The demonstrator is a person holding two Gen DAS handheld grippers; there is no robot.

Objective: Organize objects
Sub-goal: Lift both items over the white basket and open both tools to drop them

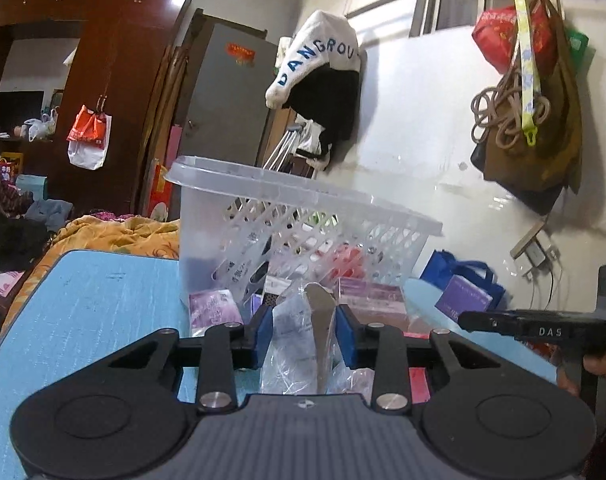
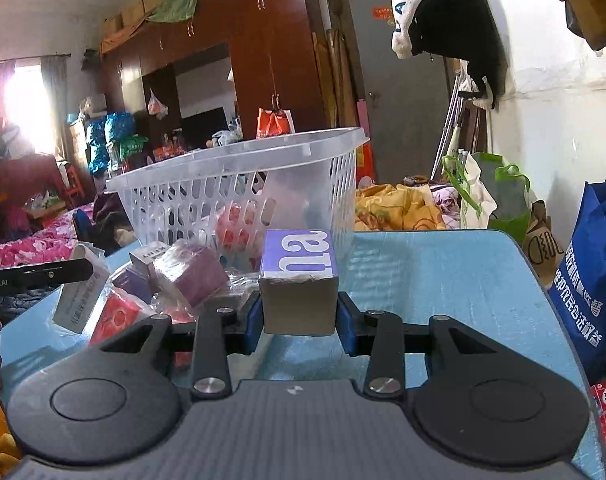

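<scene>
Box (image 2: 299, 280), purple top with white lettering, pinched between right tongs (image 2: 301, 322), pads against both sides, above blue tabletop (image 2: 443, 280). Clear lattice basket (image 2: 239, 184) just ahead of it. Left tongs (image 1: 305, 334) closed partway on clear plastic packet (image 1: 303, 344), its own basket view straight ahead. Pile of purple and red packets (image 2: 175, 280) left of right tongs.

"DAS" on right tongs (image 1: 551, 330)
</scene>
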